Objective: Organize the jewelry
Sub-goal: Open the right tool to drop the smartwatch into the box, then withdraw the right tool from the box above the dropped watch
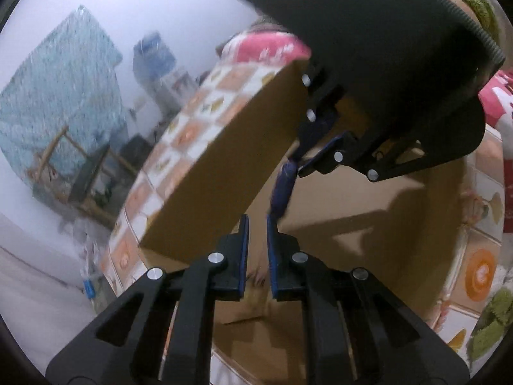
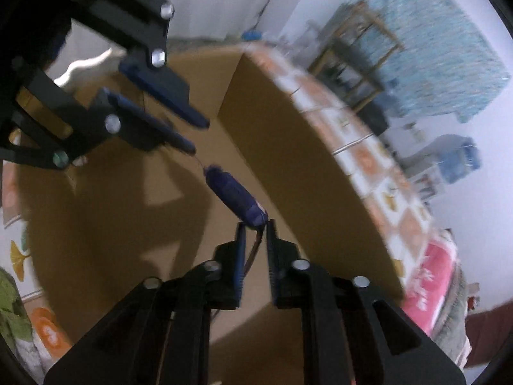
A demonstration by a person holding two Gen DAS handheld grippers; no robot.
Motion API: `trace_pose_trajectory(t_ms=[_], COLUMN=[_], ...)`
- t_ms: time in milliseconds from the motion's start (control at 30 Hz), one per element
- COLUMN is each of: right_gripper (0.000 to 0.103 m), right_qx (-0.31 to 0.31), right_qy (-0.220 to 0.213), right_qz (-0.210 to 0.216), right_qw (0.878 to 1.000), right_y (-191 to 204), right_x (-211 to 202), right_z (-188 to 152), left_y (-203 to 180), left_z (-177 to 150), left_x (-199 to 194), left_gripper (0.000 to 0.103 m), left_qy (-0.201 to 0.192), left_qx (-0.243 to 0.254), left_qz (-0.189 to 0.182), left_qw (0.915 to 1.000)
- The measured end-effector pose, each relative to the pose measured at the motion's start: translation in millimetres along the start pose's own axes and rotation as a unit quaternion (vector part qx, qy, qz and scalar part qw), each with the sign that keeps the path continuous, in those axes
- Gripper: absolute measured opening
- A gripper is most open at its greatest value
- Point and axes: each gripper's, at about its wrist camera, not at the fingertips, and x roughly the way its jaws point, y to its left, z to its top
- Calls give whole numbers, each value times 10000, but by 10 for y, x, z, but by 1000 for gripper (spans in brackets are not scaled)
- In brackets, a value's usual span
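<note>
A dark blue tassel (image 1: 283, 189) on a thin cord hangs in the air over an open cardboard box (image 1: 384, 224). In the left wrist view my right gripper (image 1: 299, 160) comes in from the upper right, its tips at the tassel's head. The right wrist view shows my right gripper (image 2: 255, 223) shut on one end of the tassel (image 2: 235, 197), with a brown cord running back between its fingers. A fine thread leads from the tassel's other end to my left gripper (image 2: 198, 135), whose jaws stand a little apart. Nothing is pressed between the pads of my left gripper (image 1: 257, 221).
A tall cardboard wall (image 1: 224, 147) of the box (image 2: 288, 166) rises close beside both grippers. The box sits on a tiled-pattern cloth (image 1: 192, 109). A pink cloth (image 1: 266, 48) lies beyond it and something green and leafy (image 1: 493, 320) at the near corner. Furniture stands farther off.
</note>
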Motion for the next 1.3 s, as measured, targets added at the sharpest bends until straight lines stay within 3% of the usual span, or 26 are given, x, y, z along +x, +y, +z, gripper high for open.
trace_pose_trajectory(t_ms=[233, 333, 400, 467, 500, 567, 733, 900, 1100, 1300], right_gripper=[7, 14, 27, 39, 39, 39, 53, 58, 58, 52], right_qx=[201, 685, 1088, 1592, 1789, 2058, 1199, 510, 654, 795], right_qy=[528, 571, 564, 530, 550, 669, 804, 923, 1173, 1123], right_qz=[758, 1014, 1129, 1240, 1309, 1402, 1108, 846, 848, 994], right_qw=[9955, 9908, 9860, 9780, 9736, 9662, 9833, 9908, 9873, 9855], right_y=[-119, -322, -452, -642, -695, -752, -417, -252, -389, -465], right_x=[318, 291, 292, 311, 329, 397, 551, 745, 954, 963], right_z=[85, 62, 49, 26, 19, -3, 100, 205, 196, 169], left_y=[248, 243, 186, 190, 182, 225, 178, 94, -75, -185], left_z=[-202, -332, -418, -498, -570, -643, -944, -1202, -1438, -1561], left_x=[-242, -416, -567, -652, -747, -813, -989, -1047, -1107, -1095], left_gripper=[13, 23, 28, 40, 43, 59, 80, 85, 87, 87], left_qy=[-271, -378, -454, -498, -590, -713, -909, -1053, -1190, -1186], left_qx=[-764, -1004, -1205, -1462, -1691, -2065, -2886, -3602, -3986, -4146], left_qz=[-27, 143, 245, 304, 269, 318, 513, 486, 424, 404], left_qw=[9967, 9941, 9914, 9875, 9835, 9753, 9517, 9256, 9084, 9013])
